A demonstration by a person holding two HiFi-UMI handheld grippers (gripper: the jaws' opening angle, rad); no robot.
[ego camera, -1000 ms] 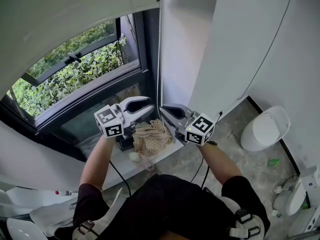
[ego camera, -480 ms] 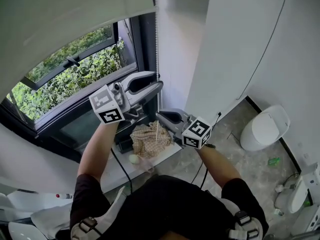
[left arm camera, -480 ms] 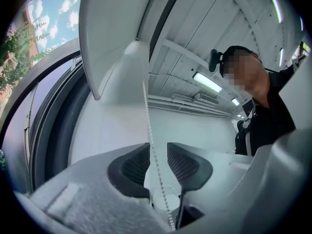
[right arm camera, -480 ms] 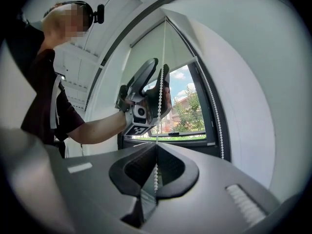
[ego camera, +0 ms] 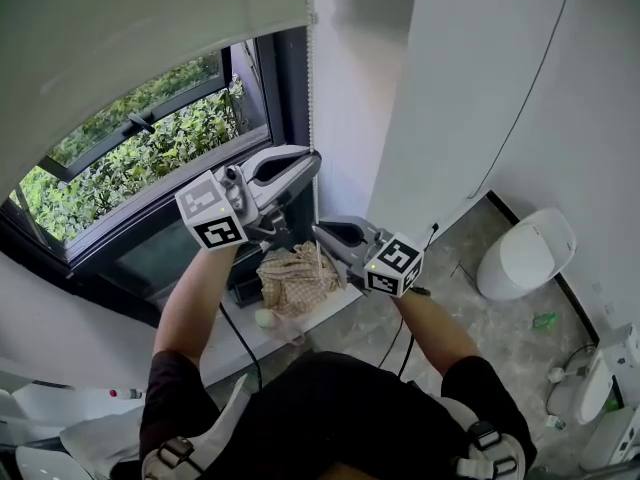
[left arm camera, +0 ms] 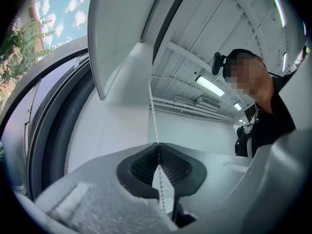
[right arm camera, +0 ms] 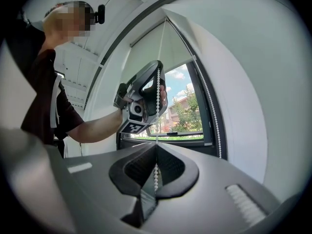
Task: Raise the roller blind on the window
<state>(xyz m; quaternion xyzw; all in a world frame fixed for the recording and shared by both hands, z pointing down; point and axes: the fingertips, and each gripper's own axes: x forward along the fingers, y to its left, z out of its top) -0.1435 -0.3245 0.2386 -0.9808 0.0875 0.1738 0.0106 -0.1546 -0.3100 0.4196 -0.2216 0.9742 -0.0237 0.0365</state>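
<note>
Head view: the left tool (ego camera: 312, 158) is held high on an outstretched forearm beside the window (ego camera: 150, 158), with the right tool (ego camera: 320, 230) just below it. The roller blind (ego camera: 150, 28) covers the window's top.

Left gripper view: jaws pinched together on the bead chain (left arm camera: 153, 116).

Right gripper view: jaws closed on the same chain, lower down.

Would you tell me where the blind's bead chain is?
In the head view the bead chain hangs right of the window, pinched by the left hand-held gripper above and the right hand-held gripper below.
</note>
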